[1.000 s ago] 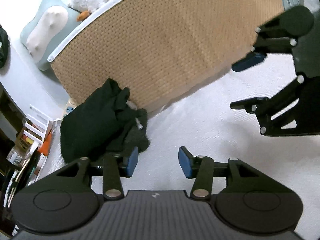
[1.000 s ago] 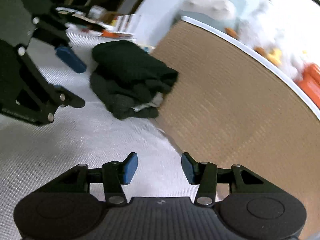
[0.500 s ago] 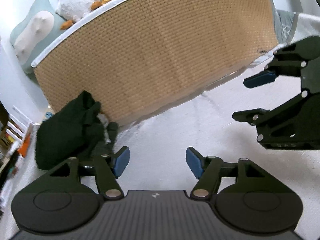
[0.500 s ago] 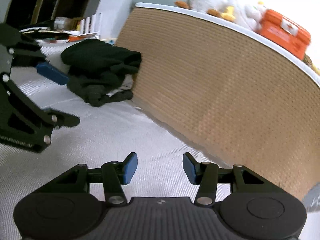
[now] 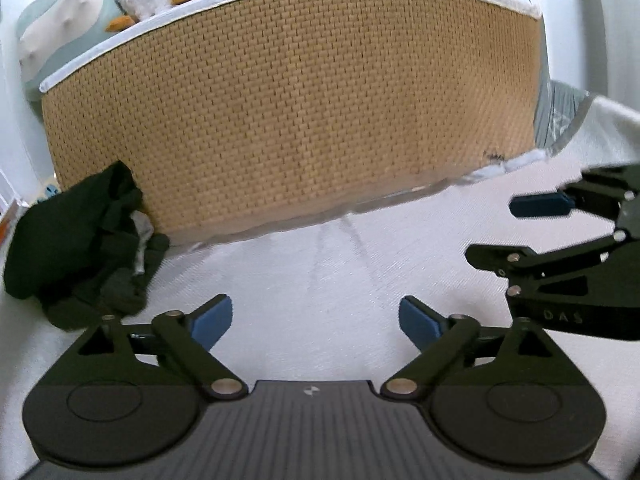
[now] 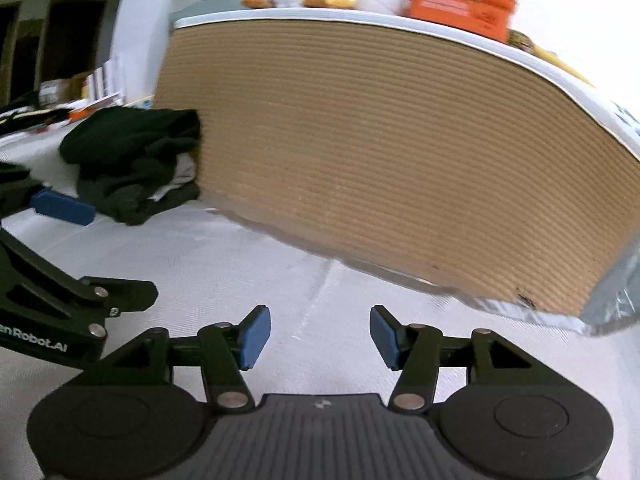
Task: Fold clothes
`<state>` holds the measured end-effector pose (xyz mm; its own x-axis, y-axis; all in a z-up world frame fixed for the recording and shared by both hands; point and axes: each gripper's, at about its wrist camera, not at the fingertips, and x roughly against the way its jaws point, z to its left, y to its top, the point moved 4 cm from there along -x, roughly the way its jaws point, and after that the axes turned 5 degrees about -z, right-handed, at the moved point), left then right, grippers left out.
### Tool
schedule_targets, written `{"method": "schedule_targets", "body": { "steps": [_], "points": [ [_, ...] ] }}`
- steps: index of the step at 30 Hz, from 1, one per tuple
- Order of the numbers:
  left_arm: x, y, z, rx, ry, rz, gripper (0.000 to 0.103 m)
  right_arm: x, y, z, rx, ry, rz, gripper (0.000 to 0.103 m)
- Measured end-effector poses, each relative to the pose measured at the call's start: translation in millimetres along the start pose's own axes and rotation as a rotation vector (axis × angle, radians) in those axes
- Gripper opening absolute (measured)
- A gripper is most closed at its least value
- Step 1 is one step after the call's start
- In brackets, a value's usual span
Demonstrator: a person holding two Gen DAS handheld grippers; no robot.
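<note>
Fingers on left gripper (image 5: 316, 320) and right gripper (image 6: 320, 338) have just been opening, nothing between; dark clothes (image 5: 80, 248) at frame left.

A: Left gripper (image 5: 316, 318)?
B: At the frame's bottom, blue-padded fingers (image 5: 212, 322) spread wide, just been opening, nothing between them.
A: Right gripper (image 6: 320, 336)?
B: Lower centre, moderately parted, opening too, empty; it also shows at the left view's right edge.
</note>
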<state>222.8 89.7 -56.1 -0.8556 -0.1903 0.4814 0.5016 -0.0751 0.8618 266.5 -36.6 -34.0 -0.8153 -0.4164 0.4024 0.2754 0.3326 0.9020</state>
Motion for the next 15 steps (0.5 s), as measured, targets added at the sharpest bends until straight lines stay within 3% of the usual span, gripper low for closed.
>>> {"method": "schedule_targets", "body": {
  "steps": [7, 15],
  "points": [
    [9, 5, -19, 0.120, -0.054, -0.038, 0.103, 21, -13, -30, -0.031, -0.112, 0.022, 0.066],
    [26, 8, -39, 0.165, -0.078, -0.069, 0.103, 53, -26, -44, -0.155, -0.135, 0.022, 0.067]
  ]
}}
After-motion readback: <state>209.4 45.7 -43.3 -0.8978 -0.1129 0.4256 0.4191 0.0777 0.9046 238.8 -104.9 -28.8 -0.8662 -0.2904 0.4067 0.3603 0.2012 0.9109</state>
